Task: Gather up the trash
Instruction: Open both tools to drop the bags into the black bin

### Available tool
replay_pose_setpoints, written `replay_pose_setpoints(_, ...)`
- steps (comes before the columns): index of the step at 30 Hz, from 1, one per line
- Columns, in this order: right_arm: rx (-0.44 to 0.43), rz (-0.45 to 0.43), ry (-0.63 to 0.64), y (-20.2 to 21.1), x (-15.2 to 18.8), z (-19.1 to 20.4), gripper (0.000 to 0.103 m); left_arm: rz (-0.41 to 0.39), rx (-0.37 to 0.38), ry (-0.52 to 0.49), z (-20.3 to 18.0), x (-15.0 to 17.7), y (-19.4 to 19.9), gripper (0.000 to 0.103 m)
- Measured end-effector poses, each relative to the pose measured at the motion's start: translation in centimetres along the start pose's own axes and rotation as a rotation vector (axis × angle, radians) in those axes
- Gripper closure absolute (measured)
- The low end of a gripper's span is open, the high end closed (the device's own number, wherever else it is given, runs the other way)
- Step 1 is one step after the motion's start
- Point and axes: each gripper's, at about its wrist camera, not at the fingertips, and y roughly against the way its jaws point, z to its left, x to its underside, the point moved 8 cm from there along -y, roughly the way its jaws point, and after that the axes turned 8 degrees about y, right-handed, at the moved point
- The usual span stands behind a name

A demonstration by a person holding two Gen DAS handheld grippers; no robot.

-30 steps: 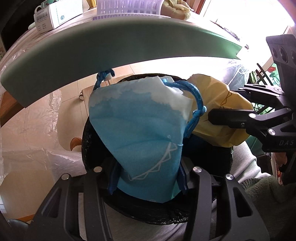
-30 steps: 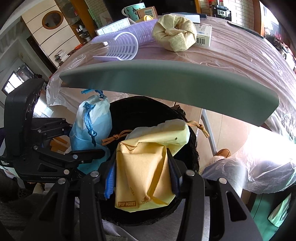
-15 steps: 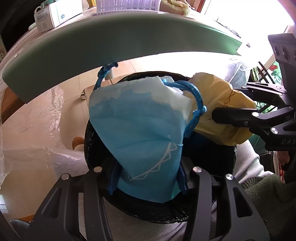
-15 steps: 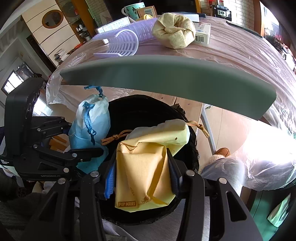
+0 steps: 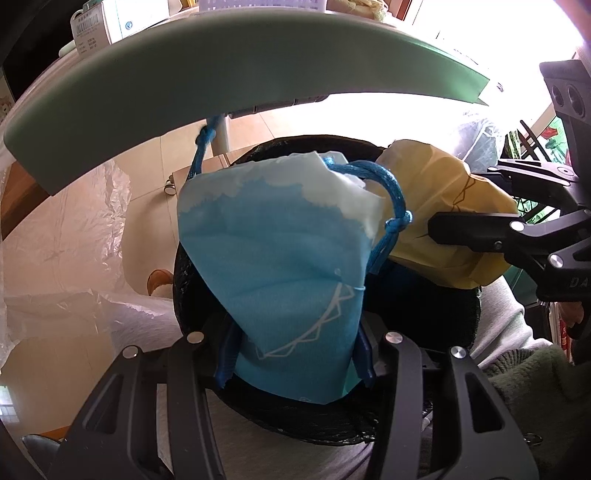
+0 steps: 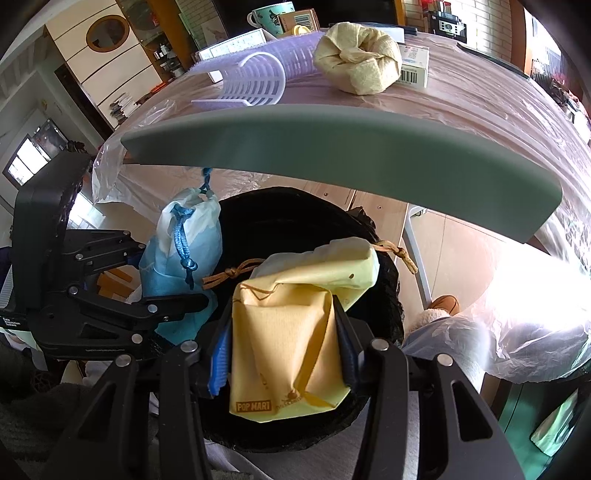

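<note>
My left gripper [image 5: 295, 350] is shut on a blue drawstring bag [image 5: 273, 266] with a white top and a blue cord. It hangs over the mouth of a black-lined trash bin [image 5: 317, 421]. My right gripper [image 6: 282, 354] is shut on a yellow drawstring bag [image 6: 288, 339] printed POP MART, held over the same bin [image 6: 295, 218]. From the left wrist, the yellow bag [image 5: 436, 206] and right gripper [image 5: 480, 236] appear at the right. Seen from the right wrist, the blue bag [image 6: 184, 254] and left gripper [image 6: 147, 295] sit at the left.
A grey-green table edge [image 6: 332, 140] arches just above the bin. On the plastic-covered tabletop lie a lilac slatted basket [image 6: 258, 74], a crumpled yellow cloth bundle [image 6: 358, 62], a small box [image 6: 413, 66] and a mug [image 6: 269, 13]. A person's grey sleeve [image 5: 498, 321] is at the right.
Both bags stay gripped over the bin. The view of the table edge has shifted slightly upward; the blue cord's end now reaches the table's underside.
</note>
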Motion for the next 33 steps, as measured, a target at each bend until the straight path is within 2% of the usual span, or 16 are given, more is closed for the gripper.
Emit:
replay_pose_setpoints(14, 0.001, 0.017, 0.008, -0.6, 0.2, 0.2, 0.056, 0.006, -0.001, -0.007, -0.6, -0.1, -0.5, 0.052)
replay_pose_setpoints(15, -0.005, 0.016, 0.010, -0.6, 0.2, 0.2, 0.052, 0.001, 0.015, -0.015, -0.9, -0.1, -0.4, 0.050)
replay_pose_setpoints(17, -0.009, -0.002, -0.008, -0.3, 0.1, 0.1, 0.043, -0.023, 0.007, -0.019, -1.0, -0.3, -0.1, 0.029)
replay_pose_setpoints(18, -0.018, -0.014, -0.027, 0.0, 0.0, -0.1, 0.031, -0.047, -0.006, -0.019, -0.9, -0.5, 0.2, 0.016)
replay_pose_setpoints(19, -0.026, -0.022, -0.034, 0.2, -0.1, -0.1, 0.028, -0.065, -0.002, -0.017, -0.9, -0.5, 0.6, 0.015)
replay_pose_setpoints(26, 0.010, -0.083, -0.006, 3.4, -0.7, 0.0, 0.027, -0.109, 0.013, -0.001, -1.0, -0.7, 3.3, 0.015)
replay_pose_setpoints(29, 0.026, -0.166, 0.045, 6.4, -1.9, 0.9, 0.025, -0.202, 0.038, -0.030, -2.0, -1.5, 7.6, 0.015)
replay_pose_setpoints(30, 0.054, -0.219, 0.070, 8.0, -2.9, 1.0, 0.019, -0.231, 0.042, -0.038, -2.1, -2.1, 8.8, 0.015)
replay_pose_setpoints(31, 0.076, -0.252, 0.080, 9.0, -3.5, 0.8, 0.012, -0.274, 0.041, -0.042, -2.2, -2.8, 10.4, 0.011)
replay_pose_setpoints(33, 0.146, -0.341, 0.088, 11.3, -5.8, -0.2, 0.004, -0.369, 0.011, -0.032, -1.8, -4.7, 13.2, 0.001)
